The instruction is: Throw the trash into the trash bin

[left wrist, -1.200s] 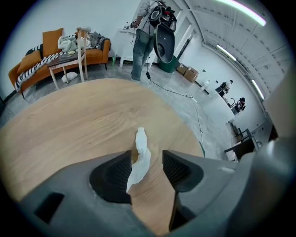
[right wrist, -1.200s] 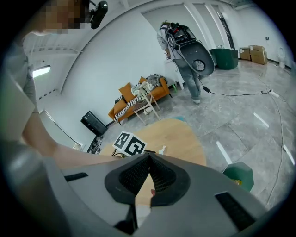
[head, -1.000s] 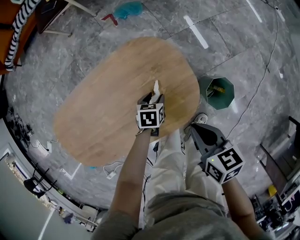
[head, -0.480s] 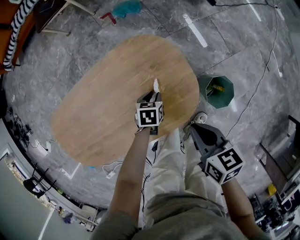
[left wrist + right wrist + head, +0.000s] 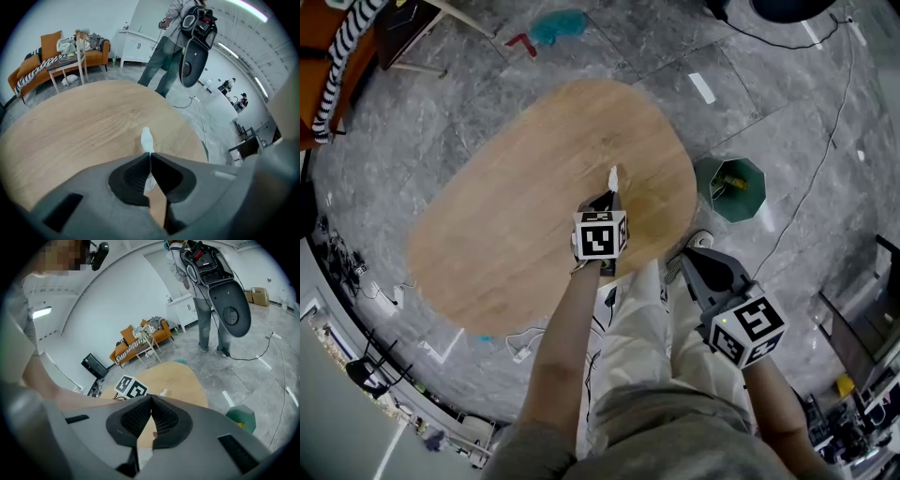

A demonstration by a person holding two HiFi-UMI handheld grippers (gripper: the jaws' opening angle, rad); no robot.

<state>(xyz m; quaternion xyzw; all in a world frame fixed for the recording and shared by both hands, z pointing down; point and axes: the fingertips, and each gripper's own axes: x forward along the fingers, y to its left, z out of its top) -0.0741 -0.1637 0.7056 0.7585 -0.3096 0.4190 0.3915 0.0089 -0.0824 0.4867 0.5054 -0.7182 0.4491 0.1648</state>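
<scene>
Trash (image 5: pixel 612 177), head view: we find a small white scrap poking up from the tips of the left gripper (image 5: pixel 608 195), over the wooden table (image 5: pixel 506 216) near its bin-side edge
Trash bin (image 5: pixel 752 204), head view: green, standing on the grey floor (image 5: pixel 787 103) just beside the table, apart from the trash; something yellow lies inside
Right gripper (image 5: pixel 688 256), head view: we note it held off the table, near its edge, above the person's pale trousers (image 5: pixel 628 319)
Left gripper view: the jaws have just been closing and we see them pinched on the trash (image 5: pixel 146 139), whose white end sticks out past the tips above the tabletop
Right gripper view: the right gripper's jaws meet at the tips with nothing between them; the trash (image 5: pixel 163 393) shows beyond on the table, the trash bin (image 5: pixel 241 417) lower right on the floor
</scene>
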